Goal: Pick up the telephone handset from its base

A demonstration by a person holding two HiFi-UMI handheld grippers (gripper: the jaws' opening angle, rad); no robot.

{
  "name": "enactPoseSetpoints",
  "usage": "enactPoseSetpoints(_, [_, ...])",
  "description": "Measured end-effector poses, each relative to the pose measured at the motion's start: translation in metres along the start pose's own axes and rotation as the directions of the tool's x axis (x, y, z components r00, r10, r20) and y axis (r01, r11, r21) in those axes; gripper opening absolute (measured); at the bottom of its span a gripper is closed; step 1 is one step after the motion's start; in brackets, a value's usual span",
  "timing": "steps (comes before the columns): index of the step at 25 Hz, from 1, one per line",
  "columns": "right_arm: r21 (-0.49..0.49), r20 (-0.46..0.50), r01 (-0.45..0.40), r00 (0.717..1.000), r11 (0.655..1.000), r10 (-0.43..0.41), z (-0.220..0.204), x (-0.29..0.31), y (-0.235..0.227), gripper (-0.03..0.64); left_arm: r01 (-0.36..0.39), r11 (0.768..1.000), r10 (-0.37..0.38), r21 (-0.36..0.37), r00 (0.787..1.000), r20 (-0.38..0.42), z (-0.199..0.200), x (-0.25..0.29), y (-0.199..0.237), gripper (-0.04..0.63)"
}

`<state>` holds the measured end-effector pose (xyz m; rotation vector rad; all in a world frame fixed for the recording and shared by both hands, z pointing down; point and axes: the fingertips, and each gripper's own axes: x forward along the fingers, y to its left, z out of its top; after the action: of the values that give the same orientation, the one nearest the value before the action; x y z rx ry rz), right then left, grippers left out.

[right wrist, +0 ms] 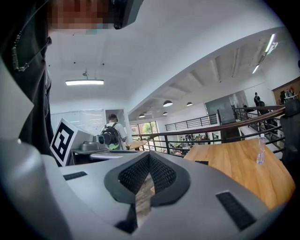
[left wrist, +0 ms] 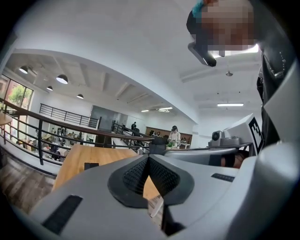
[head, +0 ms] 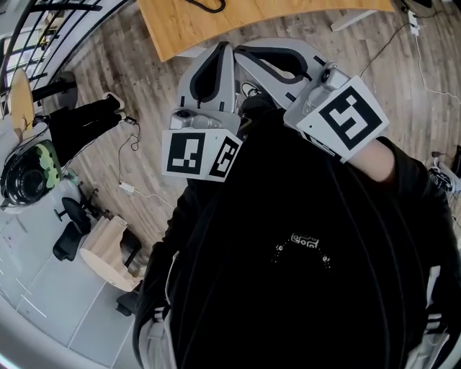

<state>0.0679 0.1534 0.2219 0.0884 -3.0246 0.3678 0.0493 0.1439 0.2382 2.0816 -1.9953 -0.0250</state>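
Left hand-held gripper [left wrist: 148, 157]: closed. My two ribbed pads meet at the tips with nothing between them.
Right hand-held gripper [right wrist: 149, 154]: closed. The pads meet at the tips and it holds nothing.
Position of both: I hold them side by side in front of my black jacket [head: 302, 252]. The tips are near each other and point toward the wooden tabletop [head: 238, 18].
Marker cubes: the left cube [head: 198, 155] and the right cube [head: 347, 115] face the head view.
Telephone handset: no view shows it, so I cannot tell where it lies.
Tabletop contents: a clear bottle [right wrist: 260, 150] stands upright near the far edge, in the right gripper view.
Floor [head: 130, 79]: wood planks. A white cable [head: 137, 191] lies on it at the left.
Background: a black railing [right wrist: 211, 131] runs behind the tabletop. A person with a backpack [right wrist: 112, 133] stands beyond my right cube.
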Motion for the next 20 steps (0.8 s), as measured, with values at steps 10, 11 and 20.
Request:
enactPoseSetpoints(10, [-0.003, -0.03, 0.054, 0.998, 0.999, -0.054, 0.015, 0.079, -0.034, 0.018, 0.038, 0.998, -0.038, -0.05, 0.999, 0.004, 0.019, 0.039, 0.078, 0.005])
enactPoseSetpoints(11, [-0.007, -0.033, 0.064, 0.997, 0.998, -0.064, 0.013, 0.08, -0.031, 0.018, 0.051, 0.998, -0.051, -0.049, 0.999, 0.002, 0.017, 0.036, 0.079, 0.005])
enactPoseSetpoints(20, [0.021, -0.089, 0.082, 0.993, 0.996, -0.08, 0.007, 0.107, -0.036, 0.018, 0.103, 0.993, -0.103, -0.065, 0.995, -0.005, 0.023, 0.041, 0.108, 0.005])
